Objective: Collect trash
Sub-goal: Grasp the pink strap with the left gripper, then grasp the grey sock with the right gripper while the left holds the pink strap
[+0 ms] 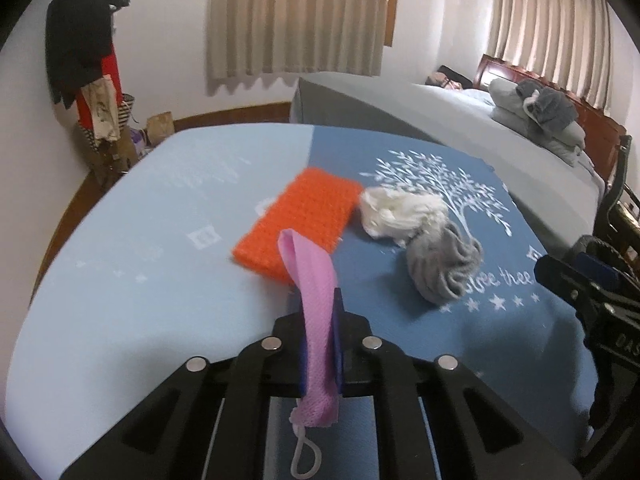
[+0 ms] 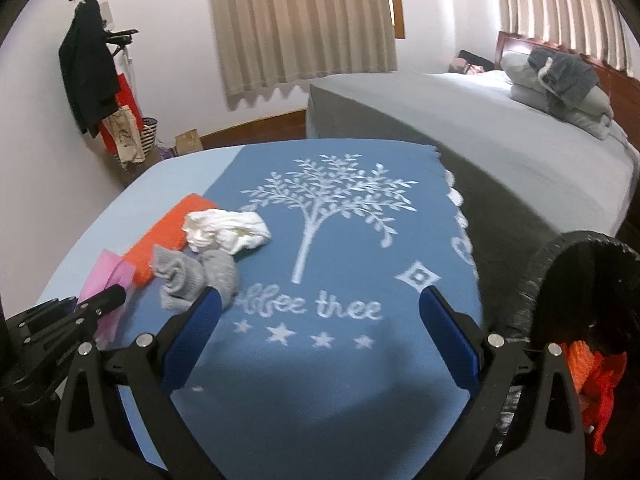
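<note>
Two grippers are seen over the blue cloth (image 2: 340,360); a pink mesh strip (image 1: 316,304) is clamped in the left gripper (image 1: 320,320), near the orange sponge (image 1: 300,220); the right gripper (image 2: 320,308) is held spread wide, nothing gripped.

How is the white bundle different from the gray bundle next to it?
The white bundle is bright and crumpled, with loose folds; the gray bundle is darker, ribbed and rolled up like socks. The white one lies farther away, beside the orange pad; the gray one lies nearer, by the printed words. Both are soft lumps resting untouched on the blue cloth, touching each other.
</note>
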A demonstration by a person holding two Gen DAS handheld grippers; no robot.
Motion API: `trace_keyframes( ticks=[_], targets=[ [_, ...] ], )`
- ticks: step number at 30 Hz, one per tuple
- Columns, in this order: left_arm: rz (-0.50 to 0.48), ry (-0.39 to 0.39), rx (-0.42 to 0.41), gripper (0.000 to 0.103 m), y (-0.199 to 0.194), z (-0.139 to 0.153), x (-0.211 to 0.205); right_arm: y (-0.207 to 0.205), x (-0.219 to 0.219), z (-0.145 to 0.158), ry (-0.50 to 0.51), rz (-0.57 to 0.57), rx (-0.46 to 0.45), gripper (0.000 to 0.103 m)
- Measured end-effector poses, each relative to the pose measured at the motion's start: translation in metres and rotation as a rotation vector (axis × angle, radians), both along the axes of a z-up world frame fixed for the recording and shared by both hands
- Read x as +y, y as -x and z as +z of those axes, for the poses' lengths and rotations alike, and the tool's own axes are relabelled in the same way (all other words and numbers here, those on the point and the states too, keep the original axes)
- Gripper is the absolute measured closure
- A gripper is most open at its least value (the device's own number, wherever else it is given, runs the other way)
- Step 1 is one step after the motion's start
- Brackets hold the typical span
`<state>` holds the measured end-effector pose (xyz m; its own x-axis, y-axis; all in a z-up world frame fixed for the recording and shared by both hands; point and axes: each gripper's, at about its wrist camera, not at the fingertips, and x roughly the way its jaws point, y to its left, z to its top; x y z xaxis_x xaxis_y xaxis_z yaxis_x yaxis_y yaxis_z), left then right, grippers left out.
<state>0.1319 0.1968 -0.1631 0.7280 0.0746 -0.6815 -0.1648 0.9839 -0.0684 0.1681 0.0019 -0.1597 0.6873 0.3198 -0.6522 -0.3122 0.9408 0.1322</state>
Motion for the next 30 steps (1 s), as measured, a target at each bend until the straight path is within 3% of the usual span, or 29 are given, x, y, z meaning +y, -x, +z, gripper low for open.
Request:
trace_keyframes(
  ticks=[13, 24, 25, 27, 30],
  targets=[
    [0.074, -0.011, -0.004, 0.094, 0.002, -0.001, 0.039, -0.01, 0.055, 0.007, -0.002, 0.101, 0.0, 0.006],
    [0.086, 0.005, 0.007, 0.094, 0.002, -0.007, 0.047, -0.021, 0.081, -0.008, 0.039, 0.125, 0.05, 0.007],
    [0.086, 0.005, 0.008, 0.094, 0.002, -0.007, 0.048, -0.022, 0.081, -0.01, 0.039, 0.123, 0.055, 0.008],
    [0.086, 0.006, 0.011, 0.094, 0.002, -0.008, 0.049, -0.024, 0.081, -0.013, 0.04, 0.127, 0.073, 0.024],
    [0.085, 0.005, 0.013, 0.094, 0.002, -0.008, 0.05, -0.026, 0.083, -0.017, 0.036, 0.144, 0.101, 0.034]
  ],
)
